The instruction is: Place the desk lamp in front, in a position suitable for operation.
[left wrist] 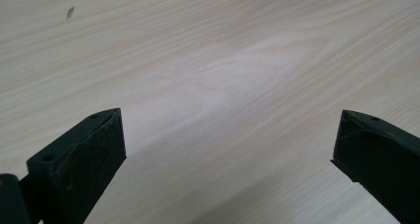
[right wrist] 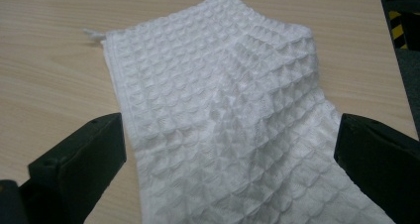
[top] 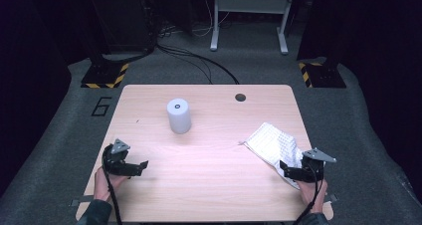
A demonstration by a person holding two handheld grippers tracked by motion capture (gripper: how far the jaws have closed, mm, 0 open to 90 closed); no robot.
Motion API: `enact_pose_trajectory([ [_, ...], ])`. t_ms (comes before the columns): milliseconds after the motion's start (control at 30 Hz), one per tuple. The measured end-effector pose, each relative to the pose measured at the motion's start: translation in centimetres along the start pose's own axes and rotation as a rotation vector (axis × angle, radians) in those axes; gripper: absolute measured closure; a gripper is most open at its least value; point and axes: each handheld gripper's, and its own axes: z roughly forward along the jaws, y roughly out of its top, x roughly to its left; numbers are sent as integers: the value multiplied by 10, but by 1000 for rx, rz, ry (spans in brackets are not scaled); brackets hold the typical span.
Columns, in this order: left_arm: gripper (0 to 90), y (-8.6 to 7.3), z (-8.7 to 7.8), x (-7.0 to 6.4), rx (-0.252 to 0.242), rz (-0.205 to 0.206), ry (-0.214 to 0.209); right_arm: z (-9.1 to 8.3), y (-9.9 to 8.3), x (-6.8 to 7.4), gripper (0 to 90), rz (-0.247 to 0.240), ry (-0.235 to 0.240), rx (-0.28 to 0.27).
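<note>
Bench point(top: 209, 185): light wood-grain top, person's forearms entering at its near edge.
Waffle-weave cloth point(top: 271, 143): white, rumpled, lying flat near the right edge of the bench.
Cylinder point(top: 178, 115): pale grey, upright, centre-left toward the far side, well apart from the cloth.
Right hand-held gripper point(right wrist: 230, 159): jaws spread wide, straddling the cloth's near end.
Left hand-held gripper point(left wrist: 228, 149): jaws spread wide over bare bench, holding nothing.
</note>
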Motion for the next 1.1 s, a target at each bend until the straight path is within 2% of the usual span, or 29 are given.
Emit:
enact_pose_trajectory([
  [67, 0, 9, 3, -3, -3, 27, 0, -6, -1, 0, 0, -6, -5, 14],
  [267, 0, 32, 12, -8, -37, 72, -53, -18, -21, -9, 0, 13, -24, 41],
  [300, 0, 35, 14, -9, -37, 69, -53, -21, -28, -12, 0, 10, -39, 54],
  [400, 0, 45, 20, -8, -41, 70, -65, -23, -33, -12, 0, 11, -54, 71],
  [567, 0, 64, 29, -4, -56, 54, -97, -25, -37, -16, 0, 15, -64, 64],
  [600, 0, 68, 31, -5, -66, 53, -86, -25, -38, -17, 0, 12, -66, 65],
  [633, 0, 72, 32, -4, -58, 54, -101, -24, -37, -17, 0, 13, -63, 78],
  [700, 0, 80, 35, -3, -62, 55, -106, -23, -38, -17, 0, 6, -64, 66],
  [800, 0, 91, 41, -3, -67, 55, -115, -22, -38, -15, 0, -11, -66, 81],
  [900, 0, 101, 46, -3, -47, 69, -126, -22, -39, -15, 0, -21, -62, 76],
  [933, 0, 104, 47, -3, -55, 79, -120, -23, -39, -15, 0, -26, -58, 74],
  [1000, 0, 110, 51, -4, -52, 72, -130, -22, -39, -16, 0, -15, -51, 80],
  [1100, 0, 119, 55, -4, -52, 84, -126, -22, -39, -17, 0, -10, -46, 78],
])
